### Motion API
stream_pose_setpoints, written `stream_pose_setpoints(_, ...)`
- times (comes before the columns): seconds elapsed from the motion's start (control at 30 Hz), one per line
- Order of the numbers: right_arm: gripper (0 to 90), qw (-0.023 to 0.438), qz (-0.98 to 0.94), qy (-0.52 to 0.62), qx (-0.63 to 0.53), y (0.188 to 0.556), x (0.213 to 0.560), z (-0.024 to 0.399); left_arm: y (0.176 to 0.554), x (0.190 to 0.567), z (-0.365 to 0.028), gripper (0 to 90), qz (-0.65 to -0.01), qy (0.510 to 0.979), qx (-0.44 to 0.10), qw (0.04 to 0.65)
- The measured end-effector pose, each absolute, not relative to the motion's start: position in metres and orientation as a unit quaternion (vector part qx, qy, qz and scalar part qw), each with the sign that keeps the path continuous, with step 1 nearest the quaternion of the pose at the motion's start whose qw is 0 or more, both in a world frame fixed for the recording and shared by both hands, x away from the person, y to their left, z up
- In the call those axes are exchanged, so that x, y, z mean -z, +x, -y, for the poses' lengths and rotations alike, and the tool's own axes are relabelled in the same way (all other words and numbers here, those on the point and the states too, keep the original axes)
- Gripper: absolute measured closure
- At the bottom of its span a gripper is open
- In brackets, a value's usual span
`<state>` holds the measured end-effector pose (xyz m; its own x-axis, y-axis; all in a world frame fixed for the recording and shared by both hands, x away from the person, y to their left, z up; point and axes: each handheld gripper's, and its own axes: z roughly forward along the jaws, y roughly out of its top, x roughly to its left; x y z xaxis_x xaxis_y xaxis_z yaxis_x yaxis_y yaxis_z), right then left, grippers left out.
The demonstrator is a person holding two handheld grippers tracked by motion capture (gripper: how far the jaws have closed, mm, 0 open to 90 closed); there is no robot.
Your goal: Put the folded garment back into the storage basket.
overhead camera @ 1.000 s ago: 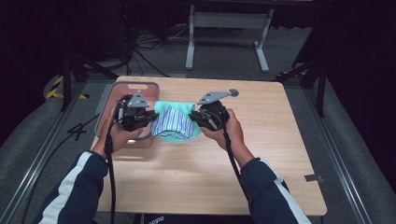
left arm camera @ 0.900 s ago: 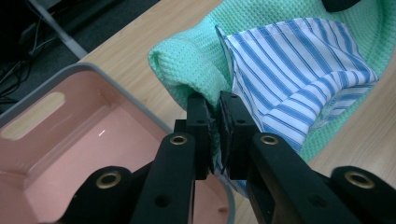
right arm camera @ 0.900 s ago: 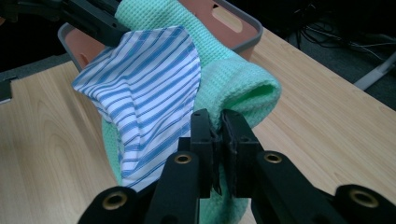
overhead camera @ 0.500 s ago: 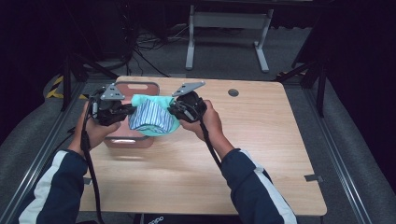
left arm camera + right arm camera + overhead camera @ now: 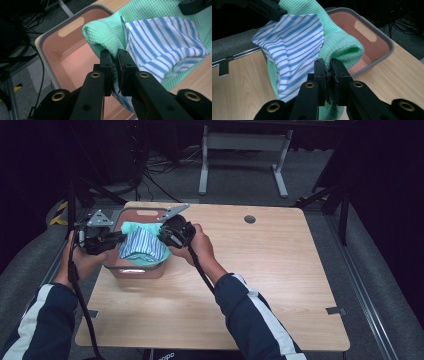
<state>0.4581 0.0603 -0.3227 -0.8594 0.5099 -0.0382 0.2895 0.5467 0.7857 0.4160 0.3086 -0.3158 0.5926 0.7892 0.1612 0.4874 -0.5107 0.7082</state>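
A folded bundle hangs between my two grippers: a blue-and-white striped cloth [image 5: 141, 246] lying on a mint-green waffle towel [image 5: 132, 227]. It is held just above a pink bin with a grey rim [image 5: 136, 269] at the table's left edge. My left gripper [image 5: 116, 53] is shut on the bundle's left edge, pinching the green towel [image 5: 105, 27] and the striped cloth [image 5: 162, 42]. My right gripper [image 5: 327, 63] is shut on the opposite edge, where the green towel [image 5: 342, 45] folds over beside the striped cloth [image 5: 294, 42]. Beneath the bundle, the bin [image 5: 387, 42] shows a bare pink floor.
The wooden table [image 5: 260, 285] stretches to the right of the bin, with a small round grommet [image 5: 249, 219] near its far edge. A grey metal stand [image 5: 240, 150] and cables lie on the floor beyond. The bin sits close to the table's left edge.
Both hands have carried the cloth bundle leftward across the table, from beside the bin to over it. Both grippers stay shut on it.
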Motion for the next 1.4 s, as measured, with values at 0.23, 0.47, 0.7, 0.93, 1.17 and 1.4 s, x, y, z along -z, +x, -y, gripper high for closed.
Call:
stream_pose_setpoints(0.23, 83.7, 0.128, -0.877, 0.216, -0.411, 0.462, 0.332, -0.090, 0.421, 0.324, -0.320, 83.6, -0.396, 0.832, -0.245, 0.303)
stream_pose_setpoints(0.47, 83.6, 0.129, -0.883, 0.203, -0.403, 0.465, 0.345, -0.106, 0.425, 0.336, -0.327, 83.8, -0.409, 0.826, -0.251, 0.296)
stream_pose_setpoints(0.7, 83.3, 0.125, -0.883, 0.211, -0.400, 0.470, 0.355, -0.107, 0.428, 0.345, -0.326, 83.6, -0.412, 0.827, -0.249, 0.291)
stream_pose_setpoints(0.93, 82.5, 0.118, -0.886, 0.213, -0.394, 0.474, 0.366, -0.105, 0.431, 0.362, -0.323, 83.1, -0.422, 0.829, -0.241, 0.277)
stream_pose_setpoints(1.17, 82.3, 0.117, -0.889, 0.218, -0.386, 0.478, 0.374, -0.104, 0.436, 0.368, -0.320, 83.2, -0.416, 0.835, -0.242, 0.268)
stream_pose_setpoints(1.4, 80.5, 0.113, -0.893, 0.216, -0.379, 0.478, 0.380, -0.106, 0.439, 0.372, -0.324, 82.3, -0.428, 0.831, -0.234, 0.267)
